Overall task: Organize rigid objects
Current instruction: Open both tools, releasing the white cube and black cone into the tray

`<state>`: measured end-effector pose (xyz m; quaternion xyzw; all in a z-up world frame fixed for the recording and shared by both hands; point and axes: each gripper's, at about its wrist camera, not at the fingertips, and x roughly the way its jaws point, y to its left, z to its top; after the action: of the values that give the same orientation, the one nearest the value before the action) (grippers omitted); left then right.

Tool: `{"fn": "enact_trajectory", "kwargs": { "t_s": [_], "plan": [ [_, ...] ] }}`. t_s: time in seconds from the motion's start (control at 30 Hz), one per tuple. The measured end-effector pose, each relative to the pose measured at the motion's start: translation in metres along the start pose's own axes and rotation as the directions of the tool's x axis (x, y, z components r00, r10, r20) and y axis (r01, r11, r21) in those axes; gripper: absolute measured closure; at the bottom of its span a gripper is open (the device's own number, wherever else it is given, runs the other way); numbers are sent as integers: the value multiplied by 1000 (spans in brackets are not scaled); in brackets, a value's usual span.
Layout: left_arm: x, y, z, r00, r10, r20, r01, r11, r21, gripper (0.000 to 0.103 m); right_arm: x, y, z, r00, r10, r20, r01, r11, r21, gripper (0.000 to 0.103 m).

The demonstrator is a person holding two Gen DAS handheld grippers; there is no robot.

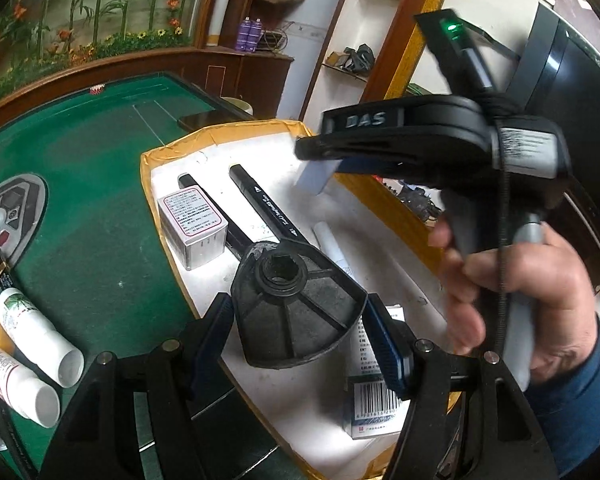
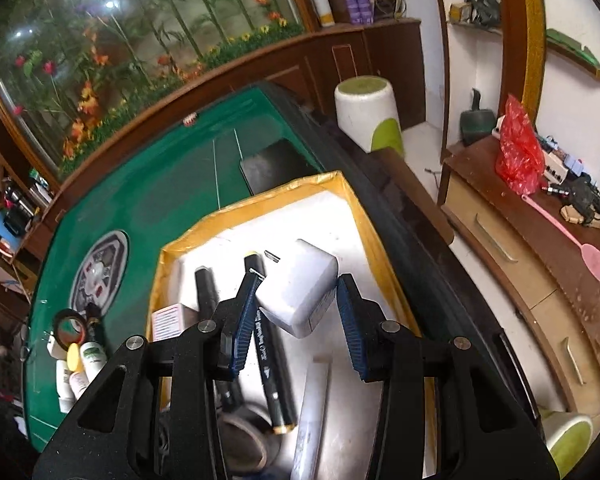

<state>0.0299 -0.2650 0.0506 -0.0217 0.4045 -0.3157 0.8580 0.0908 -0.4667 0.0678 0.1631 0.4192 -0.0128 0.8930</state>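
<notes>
Between my right gripper's (image 2: 296, 300) half-closed jaws sits the white adapter (image 2: 300, 294), pinched above the tray (image 2: 380, 236) beyond the markers (image 2: 266, 344), so I'd lower gently onto bare floor while my left gripper (image 1: 296, 312) clamps the black filter (image 1: 296, 300).
</notes>
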Motion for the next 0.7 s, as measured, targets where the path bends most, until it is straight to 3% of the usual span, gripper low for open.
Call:
{"fn": "enact_trajectory", "kwargs": {
  "t_s": [0.37,0.7],
  "plan": [
    [-1,1,1,1000,-15,12,15,1000,-21,33,19,14,0,999,0,-49,-2,999,-43,62],
    [-8,4,2,998,-42,41,44,998,-36,29,-17,13,-8,999,14,29,-14,1000,-7,60]
  ]
}}
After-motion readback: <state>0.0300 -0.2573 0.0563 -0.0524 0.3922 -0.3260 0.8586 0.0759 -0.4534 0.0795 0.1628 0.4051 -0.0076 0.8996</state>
